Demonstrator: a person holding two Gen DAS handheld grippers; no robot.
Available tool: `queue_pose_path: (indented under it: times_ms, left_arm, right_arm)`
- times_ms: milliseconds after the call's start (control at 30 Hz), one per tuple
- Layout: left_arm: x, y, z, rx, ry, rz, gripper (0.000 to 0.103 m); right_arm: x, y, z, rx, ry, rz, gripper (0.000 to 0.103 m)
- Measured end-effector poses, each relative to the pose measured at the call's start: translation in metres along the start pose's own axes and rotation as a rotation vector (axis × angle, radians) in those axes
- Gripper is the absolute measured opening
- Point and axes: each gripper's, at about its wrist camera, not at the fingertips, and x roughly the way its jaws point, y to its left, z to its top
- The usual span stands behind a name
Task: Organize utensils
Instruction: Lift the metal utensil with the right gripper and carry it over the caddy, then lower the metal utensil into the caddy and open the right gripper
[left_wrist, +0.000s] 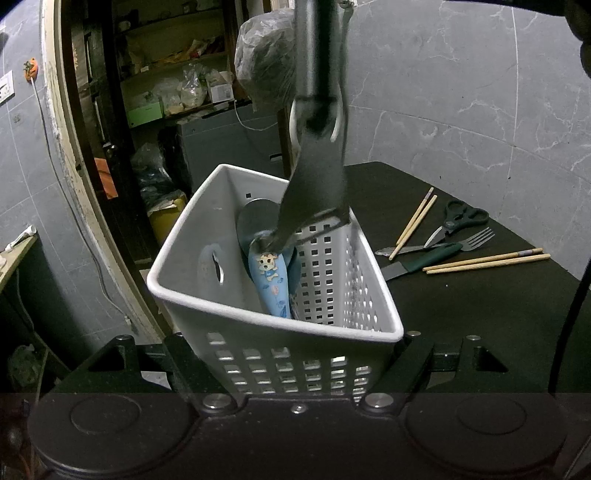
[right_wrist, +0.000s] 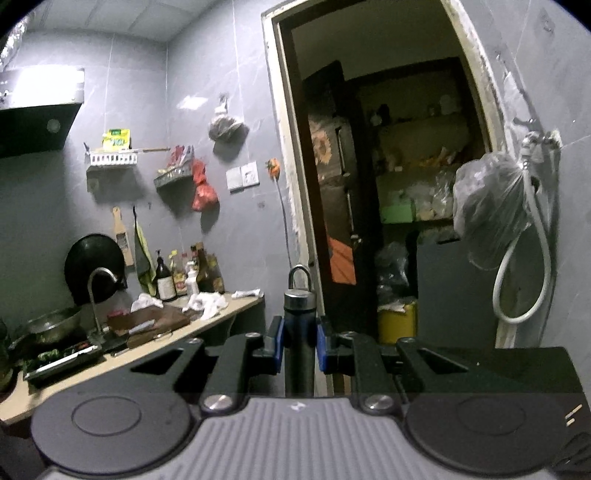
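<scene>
Between the left tongs (left_wrist: 295, 354) sits a white perforated utensil basket (left_wrist: 258, 306), gripped by its near wall and held tilted above the edge of the dark table (left_wrist: 461, 302). Inside the basket lies a blue spoon with a cartoon print (left_wrist: 271, 284), its handle leaning against a round metal utensil head behind it. A dark grey spatula (left_wrist: 317, 184) hangs down from above with its blade tip just inside the basket's far right rim, touching the perforated wall. Farther right on the table lie a pair of wooden chopsticks (left_wrist: 415, 221), black-handled scissors (left_wrist: 456, 219), a metal fork (left_wrist: 478, 238), a green-handled knife (left_wrist: 424, 260) and a second pair of chopsticks (left_wrist: 487, 260), all well apart from the basket. Seen from the right wrist, the right tongs (right_wrist: 300, 349) are narrowed onto the spatula's dark handle (right_wrist: 300, 325), blue pads pressing either side, the metal hanging loop standing up just past them before an open doorway (right_wrist: 388, 184).
</scene>
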Motion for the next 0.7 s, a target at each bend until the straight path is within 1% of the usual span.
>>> queue_pose_path:
  times_ms: [233, 600, 700]
  left_arm:
    - [0.001, 0.0, 0.001, 0.001, 0.001, -0.001, 0.079]
    - [0.004, 0.0, 0.002, -0.001, 0.009, -0.004, 0.079]
    - [0.006, 0.0, 0.001, 0.001, 0.013, -0.005, 0.079]
  right_arm:
    - [0.011, 0.004, -0.012, -0.003, 0.057, 0.027, 0.02]
    - [0.025, 0.004, -0.037, -0.015, 0.18, 0.041, 0.021]
    - [0.027, 0.005, -0.042, -0.016, 0.204, 0.041, 0.023]
